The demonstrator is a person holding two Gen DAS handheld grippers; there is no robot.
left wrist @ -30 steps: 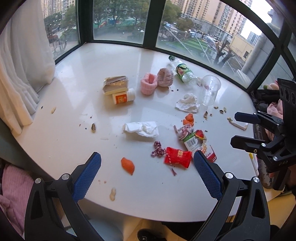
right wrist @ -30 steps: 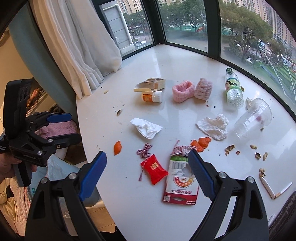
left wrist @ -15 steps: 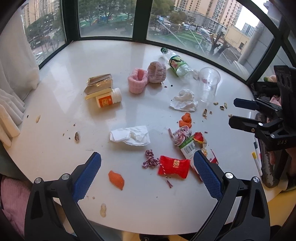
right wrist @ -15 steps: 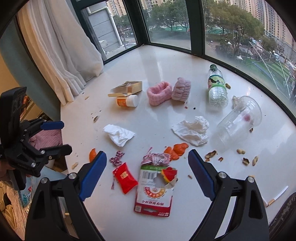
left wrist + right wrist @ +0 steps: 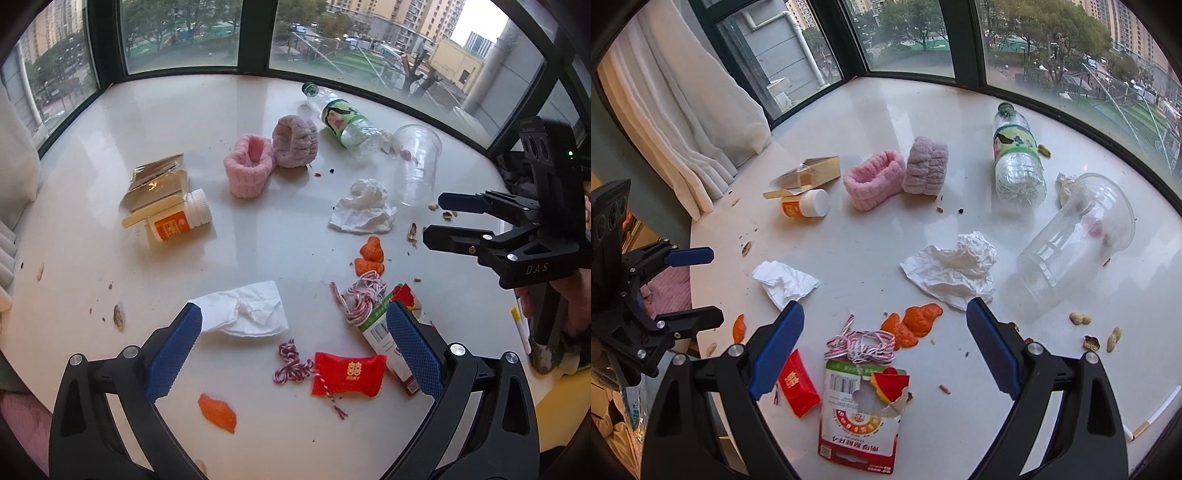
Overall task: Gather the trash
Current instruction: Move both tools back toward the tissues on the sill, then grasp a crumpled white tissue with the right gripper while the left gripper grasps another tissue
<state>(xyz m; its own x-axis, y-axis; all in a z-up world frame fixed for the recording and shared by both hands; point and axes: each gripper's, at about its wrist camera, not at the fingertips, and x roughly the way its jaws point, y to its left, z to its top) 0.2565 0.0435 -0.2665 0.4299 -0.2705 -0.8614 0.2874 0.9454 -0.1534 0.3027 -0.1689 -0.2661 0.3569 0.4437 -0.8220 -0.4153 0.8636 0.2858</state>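
Litter lies scattered on the white table (image 5: 207, 110). My left gripper (image 5: 291, 325) hangs open and empty above a flat white tissue (image 5: 245, 308), a red candy wrapper (image 5: 347, 373) and an orange peel (image 5: 218, 408). My right gripper (image 5: 884, 314) is open too, empty, over a red-white string bundle (image 5: 860, 343), orange peels (image 5: 916, 321) and a torn snack packet (image 5: 862, 410). A crumpled tissue (image 5: 955, 269), a tipped clear cup (image 5: 1078, 243) and a lying plastic bottle (image 5: 1017, 162) sit farther off. Each gripper shows in the other's view: right gripper (image 5: 436, 218), left gripper (image 5: 714, 286).
Two pink fuzzy bands (image 5: 251, 166), a white pill bottle (image 5: 179, 221) and an open carton (image 5: 157, 181) lie mid-table. Peanut shells (image 5: 1112, 338) and a cigarette (image 5: 1156, 417) lie at the right edge. A white curtain (image 5: 683, 110) hangs left; windows ring the far side.
Both grippers have moved forward and down toward the table, so the litter looks nearer and larger. Their jaws have stayed open, and nothing on the table has shifted.
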